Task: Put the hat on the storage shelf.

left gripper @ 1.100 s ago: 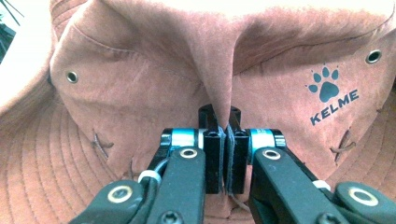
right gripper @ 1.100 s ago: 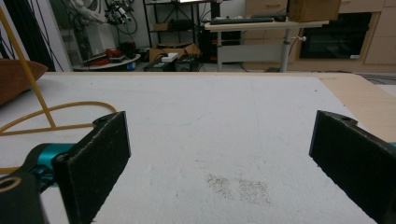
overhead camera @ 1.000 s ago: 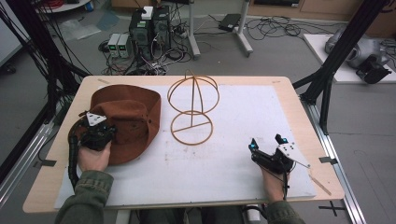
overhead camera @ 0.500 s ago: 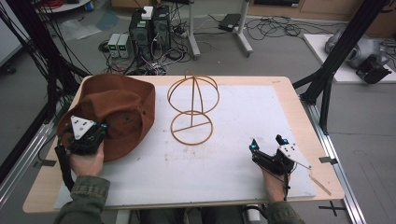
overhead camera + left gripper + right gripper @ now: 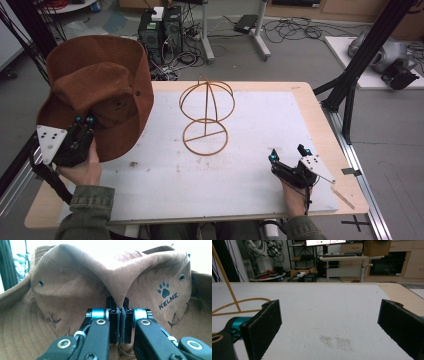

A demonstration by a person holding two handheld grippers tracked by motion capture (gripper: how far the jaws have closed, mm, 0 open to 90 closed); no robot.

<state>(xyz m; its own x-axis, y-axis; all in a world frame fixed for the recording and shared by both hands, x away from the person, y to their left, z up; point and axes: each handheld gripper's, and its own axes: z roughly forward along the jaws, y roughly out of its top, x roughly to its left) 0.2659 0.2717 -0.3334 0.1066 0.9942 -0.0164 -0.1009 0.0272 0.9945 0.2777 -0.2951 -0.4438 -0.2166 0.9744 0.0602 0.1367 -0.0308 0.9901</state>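
The right gripper (image 5: pixel 289 156) rested on the table (image 5: pixel 260 107), jaws apart, empty. The left gripper (image 5: pixel 121 312) pinched the hat (image 5: pixel 102 87), lifted clear. Best carry it level over the stand (image 5: pixel 206 116), crown centred.

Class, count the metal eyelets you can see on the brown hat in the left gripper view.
2: one eyelet on the hat's left side, one upper right above the paw logo. Others may be hidden behind the folds.

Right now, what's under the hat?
The hat hangs lifted in the left claw, pinched by its crown. Below it shows table edge and floor; the part behind the fabric is hidden.
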